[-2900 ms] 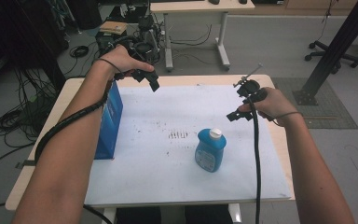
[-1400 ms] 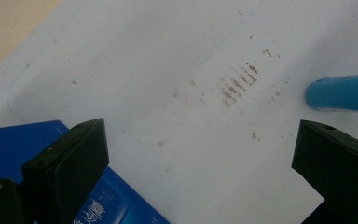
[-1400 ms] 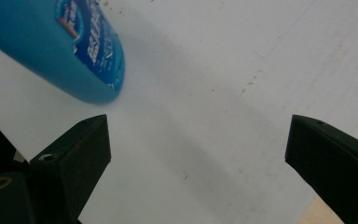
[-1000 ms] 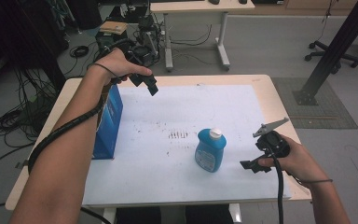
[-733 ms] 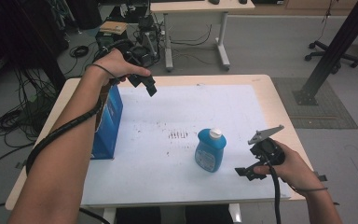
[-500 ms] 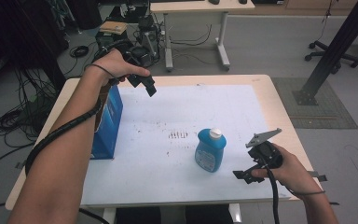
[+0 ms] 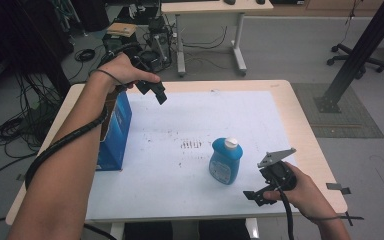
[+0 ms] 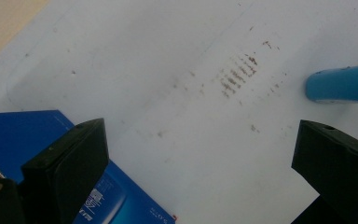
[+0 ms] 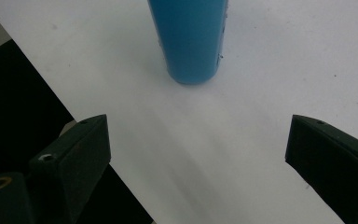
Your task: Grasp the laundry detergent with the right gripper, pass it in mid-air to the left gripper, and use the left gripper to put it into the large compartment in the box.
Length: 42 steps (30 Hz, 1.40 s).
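White sheet (image 7: 180, 175), brown-smudged, covers a wooden table (image 7: 310, 125); cables and desks crowd the grey floor beyond. Box (image 7: 116, 131) print is unreadable. Both grippers (image 7: 155, 92) (image 7: 260, 192) gape wide, empty.

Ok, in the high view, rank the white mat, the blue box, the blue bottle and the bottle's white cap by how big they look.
1. White mat, by far the largest.
2. Blue box.
3. Blue bottle, clearly smaller than the box.
4. White cap, the smallest.
The person's left forearm covers part of the box, but it looks bigger than the bottle anyway.
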Each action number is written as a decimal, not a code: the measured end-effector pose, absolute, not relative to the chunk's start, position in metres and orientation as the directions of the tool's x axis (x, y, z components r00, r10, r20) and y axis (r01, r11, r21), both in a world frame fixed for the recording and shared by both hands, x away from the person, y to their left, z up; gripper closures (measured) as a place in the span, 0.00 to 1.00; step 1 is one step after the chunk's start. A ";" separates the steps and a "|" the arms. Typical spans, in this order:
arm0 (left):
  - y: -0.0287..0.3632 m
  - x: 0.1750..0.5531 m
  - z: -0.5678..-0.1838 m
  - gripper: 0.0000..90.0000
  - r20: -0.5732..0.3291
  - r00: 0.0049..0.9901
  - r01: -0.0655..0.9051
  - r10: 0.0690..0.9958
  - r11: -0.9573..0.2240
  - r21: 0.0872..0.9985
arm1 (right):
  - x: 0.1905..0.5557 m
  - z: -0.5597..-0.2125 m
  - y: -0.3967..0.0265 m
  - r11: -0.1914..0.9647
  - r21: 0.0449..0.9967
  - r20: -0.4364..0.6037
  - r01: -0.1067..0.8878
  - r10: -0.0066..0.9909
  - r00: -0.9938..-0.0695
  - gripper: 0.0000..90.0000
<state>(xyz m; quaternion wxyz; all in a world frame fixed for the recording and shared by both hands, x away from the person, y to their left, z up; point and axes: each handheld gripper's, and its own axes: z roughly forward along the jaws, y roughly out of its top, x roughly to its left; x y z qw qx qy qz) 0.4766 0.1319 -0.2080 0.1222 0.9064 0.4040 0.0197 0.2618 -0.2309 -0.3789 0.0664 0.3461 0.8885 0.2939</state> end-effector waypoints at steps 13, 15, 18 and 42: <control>0.135 0.476 -0.211 0.04 -0.065 0.669 0.732 0.740 -0.641 0.232 | 0.263 -0.396 -0.219 0.542 0.670 0.058 0.507 0.643 -0.764 0.06; 0.136 0.476 -0.210 0.04 -0.065 0.667 0.733 0.742 -0.638 0.234 | 0.265 -0.398 -0.218 0.537 0.680 0.056 0.499 0.641 -0.765 0.06; 0.137 0.476 -0.208 0.04 -0.063 0.668 0.732 0.741 -0.639 0.237 | 0.270 -0.404 -0.214 0.499 0.727 0.053 0.471 0.643 -0.764 0.06; 0.137 0.475 -0.210 0.04 -0.069 0.668 0.734 0.741 -0.640 0.230 | 0.284 -0.418 -0.203 0.384 0.836 0.077 0.391 0.625 -0.777 0.03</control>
